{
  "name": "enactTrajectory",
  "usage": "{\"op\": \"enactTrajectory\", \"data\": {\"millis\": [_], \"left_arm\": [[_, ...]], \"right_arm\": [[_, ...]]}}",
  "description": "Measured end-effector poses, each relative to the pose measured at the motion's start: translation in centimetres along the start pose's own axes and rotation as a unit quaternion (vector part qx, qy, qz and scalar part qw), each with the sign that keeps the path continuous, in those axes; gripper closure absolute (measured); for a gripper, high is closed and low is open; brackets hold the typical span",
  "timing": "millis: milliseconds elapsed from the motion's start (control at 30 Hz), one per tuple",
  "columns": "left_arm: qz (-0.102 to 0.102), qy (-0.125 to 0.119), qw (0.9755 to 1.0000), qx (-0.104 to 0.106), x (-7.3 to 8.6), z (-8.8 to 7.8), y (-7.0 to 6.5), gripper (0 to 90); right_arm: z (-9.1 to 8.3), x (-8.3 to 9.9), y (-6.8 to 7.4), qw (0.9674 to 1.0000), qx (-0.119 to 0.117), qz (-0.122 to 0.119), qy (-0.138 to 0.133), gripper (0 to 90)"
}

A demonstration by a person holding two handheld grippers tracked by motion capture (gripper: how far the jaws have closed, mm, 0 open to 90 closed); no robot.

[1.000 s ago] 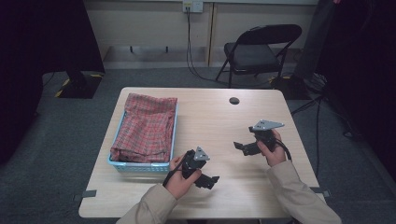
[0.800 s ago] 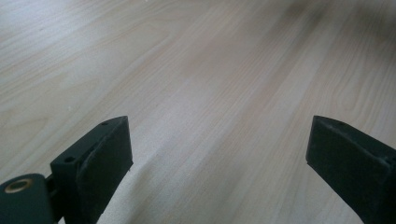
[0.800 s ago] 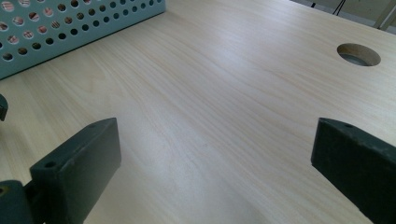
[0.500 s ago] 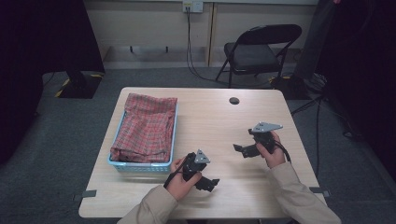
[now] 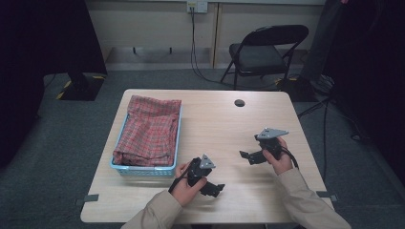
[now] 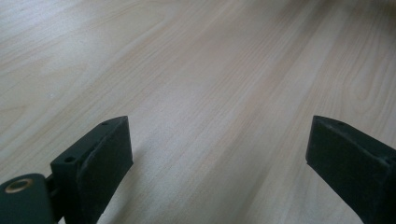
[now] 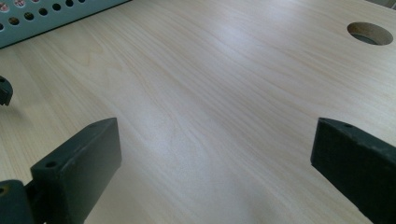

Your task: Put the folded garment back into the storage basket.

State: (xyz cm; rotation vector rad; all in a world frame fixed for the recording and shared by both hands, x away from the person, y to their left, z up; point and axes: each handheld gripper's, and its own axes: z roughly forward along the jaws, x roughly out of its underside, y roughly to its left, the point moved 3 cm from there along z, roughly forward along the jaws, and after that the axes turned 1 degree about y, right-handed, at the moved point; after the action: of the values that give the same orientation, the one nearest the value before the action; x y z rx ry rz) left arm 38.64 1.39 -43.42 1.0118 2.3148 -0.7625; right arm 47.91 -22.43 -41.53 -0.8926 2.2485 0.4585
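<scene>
1. No words, labels, brands or numbers are showing legibly anywhere in these views.
2. The table [image 5: 224, 119] is showing plain wood grain with nothing printed on it.
3. The blue basket [image 5: 143, 170] and the red checked cloth [image 5: 150, 131] in it are carrying no tag that can be read.
4. The wall socket [image 5: 197, 5] is appearing too small to show any marking.
</scene>
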Motion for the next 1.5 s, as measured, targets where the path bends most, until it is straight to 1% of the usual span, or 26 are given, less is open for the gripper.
{"op": "enactTrajectory", "data": {"millis": [267, 533, 733, 933, 1033, 1167, 1500], "left_arm": [[0.001, 0.008, 1.0, -0.001, 0.4, 0.6, 0.0, 6.3], [0.002, 0.005, 1.0, -0.004, 0.6, 0.7, 0.0, 6.0], [0.013, 0.004, 0.9998, -0.01, 0.7, 0.8, -0.1, 5.1], [0.028, 0.004, 0.9993, -0.023, 0.8, 1.0, -0.1, 4.7], [0.032, 0.003, 0.9991, -0.026, 0.9, 1.0, -0.2, 4.5], [0.047, 0.007, 0.9982, -0.036, 1.0, 1.1, -0.3, 4.2], [0.046, 0.002, 0.9982, -0.038, 1.1, 1.2, -0.3, 2.2]], "right_arm": [[0.2, 0.6, 0.1, 1.0, 0.0, 0.0, 0.007, 1.0], [0.3, 0.9, 0.2, 0.9999, 0.001, -0.003, 0.012, 0.9], [0.6, 1.4, 0.2, 0.9998, 0.002, -0.002, 0.021, 1.0], [0.7, 1.8, 0.2, 0.9996, 0.001, -0.001, 0.029, 1.0], [0.9, 2.0, 0.2, 0.9995, 0.001, -0.002, 0.032, 1.0], [0.9, 2.1, 0.3, 0.9993, 0.001, -0.003, 0.037, 1.0], [1.2, 2.3, 0.4, 0.9991, 0.001, -0.003, 0.043, 1.1]]}}
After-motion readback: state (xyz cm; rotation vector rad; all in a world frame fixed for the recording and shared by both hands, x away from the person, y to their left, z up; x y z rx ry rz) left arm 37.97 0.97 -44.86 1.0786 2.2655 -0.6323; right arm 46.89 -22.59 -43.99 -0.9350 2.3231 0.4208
